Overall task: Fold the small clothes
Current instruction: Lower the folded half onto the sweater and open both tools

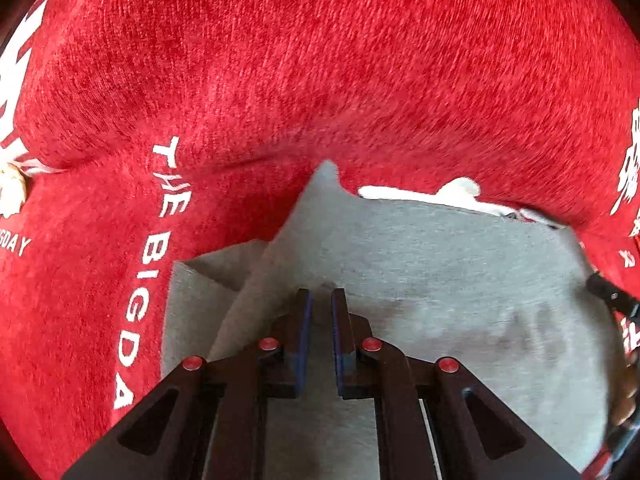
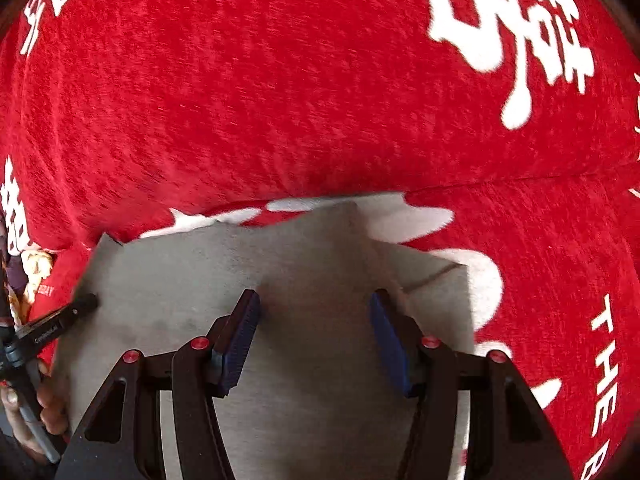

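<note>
- Grey cloth (image 1: 420,264) lies folded on a red blanket (image 1: 280,80) with white letters.
- Left gripper (image 1: 321,300) hangs over the cloth, jaws nearly closed, nothing between them.
- Right gripper (image 2: 314,308) hangs over the cloth too, jaws wide apart, holding nothing.

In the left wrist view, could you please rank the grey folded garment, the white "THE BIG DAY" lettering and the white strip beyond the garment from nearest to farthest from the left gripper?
1. Grey folded garment: directly beneath the left gripper.
2. White "THE BIG DAY" lettering: on the red cloth, left.
3. White strip: past the garment's far edge, right.
</note>
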Tool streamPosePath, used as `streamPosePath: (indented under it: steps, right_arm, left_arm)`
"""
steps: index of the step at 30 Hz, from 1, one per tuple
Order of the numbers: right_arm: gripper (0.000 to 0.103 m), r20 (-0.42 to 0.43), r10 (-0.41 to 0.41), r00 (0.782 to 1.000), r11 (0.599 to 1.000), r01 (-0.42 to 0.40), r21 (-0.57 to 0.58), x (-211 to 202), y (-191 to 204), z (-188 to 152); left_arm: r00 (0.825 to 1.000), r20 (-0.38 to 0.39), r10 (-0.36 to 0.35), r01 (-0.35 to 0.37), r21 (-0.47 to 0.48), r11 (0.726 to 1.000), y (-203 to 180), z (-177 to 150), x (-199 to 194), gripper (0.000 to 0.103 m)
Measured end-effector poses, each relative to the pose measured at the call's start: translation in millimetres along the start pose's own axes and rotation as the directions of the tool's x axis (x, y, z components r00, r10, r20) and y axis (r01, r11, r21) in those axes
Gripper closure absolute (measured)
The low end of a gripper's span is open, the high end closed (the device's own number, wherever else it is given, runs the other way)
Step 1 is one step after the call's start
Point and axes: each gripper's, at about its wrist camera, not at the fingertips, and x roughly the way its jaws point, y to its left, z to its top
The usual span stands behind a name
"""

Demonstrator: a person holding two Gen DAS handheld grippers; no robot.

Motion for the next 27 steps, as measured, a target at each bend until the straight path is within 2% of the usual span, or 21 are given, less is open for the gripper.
streamPosePath:
  steps: [2, 4, 7, 9, 12, 15, 18, 19, 21, 23, 24, 25, 26, 27]
  right_arm:
    - [0.042, 0.004, 0.021, 1.000, 1.000, -0.021, 0.010, 0, -9, -2]
    - [0.042, 0.008, 0.027, 1.000, 0.999, -0.027, 0.021, 0, -13, -2]
    - [0.041, 0.017, -0.010, 1.000, 1.000, 0.010, 0.006, -8, -10, -4]
    - [0.041, 0.021, -0.021, 1.000, 1.000, 0.022, -0.019, -15, -1, -7]
    - [0.041, 0.031, 0.012, 0.999, 0.999, -0.011, -0.031, -26, 15, -13]
    - [0.041, 0.051, 0.067, 0.996, 0.997, -0.065, -0.044, -46, 33, -29]
    - [0.041, 0.062, 0.109, 0.992, 0.992, -0.105, -0.065, -60, 50, -50]
    - [0.041, 0.059, 0.115, 0.992, 0.992, -0.111, -0.065, -62, 56, -56]
    - [0.041, 0.051, 0.125, 0.991, 0.990, -0.122, -0.066, -63, 67, -69]
    - [0.041, 0.038, 0.130, 0.991, 0.989, -0.127, -0.080, -64, 74, -83]
    - [0.041, 0.035, 0.127, 0.991, 0.989, -0.123, -0.085, -67, 76, -89]
    - [0.041, 0.029, 0.122, 0.992, 0.989, -0.119, -0.090, -66, 80, -94]
    - [0.041, 0.025, 0.119, 0.993, 0.989, -0.117, -0.091, -66, 82, -96]
    - [0.041, 0.021, 0.116, 0.993, 0.989, -0.114, -0.093, -70, 80, -99]
  left_arm:
    - [1.000, 0.007, -0.001, 0.001, -0.002, 1.000, -1, -1, 3, 0.092]
    - [0.999, 0.016, 0.035, -0.035, 0.007, 0.999, -4, -2, -1, 0.092]
    - [0.994, 0.073, 0.083, -0.086, 0.040, 0.995, -7, -12, -26, 0.092]
    - [0.992, 0.101, 0.077, -0.082, 0.048, 0.995, -9, -18, -38, 0.092]
    - [0.989, 0.137, 0.046, -0.052, 0.042, 0.998, -10, -33, -63, 0.092]
    - [0.979, 0.201, 0.041, -0.049, 0.035, 0.998, -14, -58, -95, 0.092]
    - [0.979, 0.197, -0.053, 0.058, -0.022, 0.998, -12, -79, -113, 0.092]
    - [0.972, 0.223, -0.074, 0.082, -0.024, 0.996, -12, -87, -120, 0.092]
    - [0.959, 0.284, -0.013, 0.035, -0.074, 0.997, -12, -98, -128, 0.092]
    - [0.933, 0.353, 0.072, -0.044, -0.085, 0.995, -15, -110, -138, 0.092]
    - [0.931, 0.346, 0.112, -0.089, -0.082, 0.993, -17, -113, -137, 0.078]
    - [0.939, 0.321, 0.124, -0.106, -0.074, 0.992, -18, -114, -134, 0.029]
    - [0.948, 0.292, 0.122, -0.108, -0.064, 0.992, -18, -115, -131, 0.003]
    - [0.954, 0.270, 0.128, -0.115, -0.064, 0.991, -17, -117, -129, 0.002]
